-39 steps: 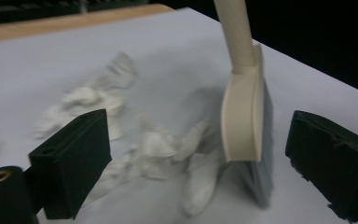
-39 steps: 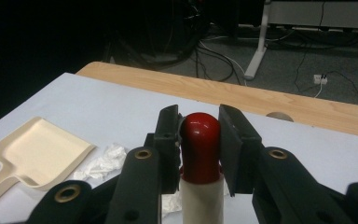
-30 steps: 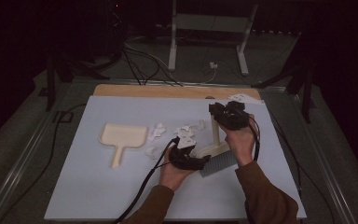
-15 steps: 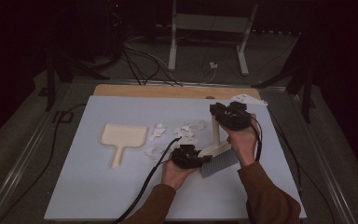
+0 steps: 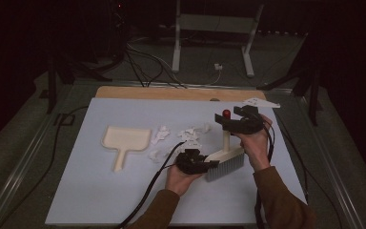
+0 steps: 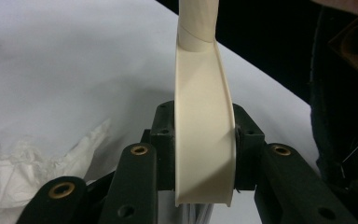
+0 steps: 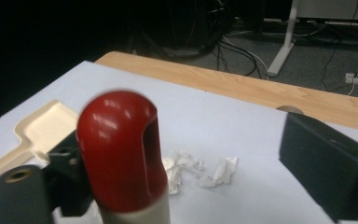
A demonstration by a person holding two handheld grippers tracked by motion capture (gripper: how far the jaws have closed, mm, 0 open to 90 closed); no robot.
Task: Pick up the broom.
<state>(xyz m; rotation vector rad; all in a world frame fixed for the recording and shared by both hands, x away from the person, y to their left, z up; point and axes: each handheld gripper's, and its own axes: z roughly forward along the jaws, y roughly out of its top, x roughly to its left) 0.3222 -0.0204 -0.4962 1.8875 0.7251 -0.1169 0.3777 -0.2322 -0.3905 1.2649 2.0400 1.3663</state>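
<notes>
A hand brush stands on the white table mat, with grey bristles (image 5: 225, 169), a cream back (image 6: 203, 140) and a handle ending in a red tip (image 5: 226, 114). My left gripper (image 5: 208, 163) is shut on the cream back just above the bristles, and both pads (image 6: 162, 135) press its sides. My right gripper (image 5: 236, 119) is up at the handle's top. Its jaws have just been opening and now stand wide, with the red tip (image 7: 119, 149) between them, close beside the left jaw and far from the right one.
A cream dustpan (image 5: 124, 140) lies flat to the left, also seen in the right gripper view (image 7: 42, 123). Crumpled white paper scraps (image 5: 186, 136) lie between dustpan and brush. A wooden board edge (image 5: 171, 93) runs along the mat's far side, with cables and a stand beyond.
The right gripper's jaws have spread apart around the red tip, and that hand has shifted slightly. The left gripper has closed on the brush's back and stayed in place.
</notes>
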